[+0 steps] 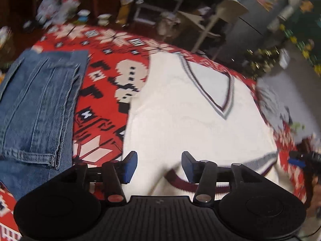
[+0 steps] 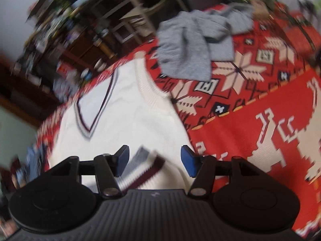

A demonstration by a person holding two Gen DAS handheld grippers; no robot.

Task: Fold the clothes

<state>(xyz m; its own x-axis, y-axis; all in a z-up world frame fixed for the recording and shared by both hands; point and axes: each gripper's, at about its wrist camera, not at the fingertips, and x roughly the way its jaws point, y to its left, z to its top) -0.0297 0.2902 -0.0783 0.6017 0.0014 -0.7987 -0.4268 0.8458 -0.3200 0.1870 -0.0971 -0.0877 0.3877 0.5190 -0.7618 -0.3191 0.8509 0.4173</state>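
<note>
We've got the white V-neck vest (image 1: 192, 120) spread flat on the red patterned blanket (image 1: 112, 92), collar toward the far edge. Our left gripper (image 1: 159, 165) and right gripper (image 2: 154, 160) both hover over its striped hem (image 2: 142, 168), jaws wide apart, gripping nothing. Folded jeans (image 1: 38, 104) lie near the left edge, a crumpled grey sweater (image 2: 192, 42) toward the far right corner.

Red patterned blanket (image 2: 250, 120), cluttered shelves (image 2: 66, 30)
</note>
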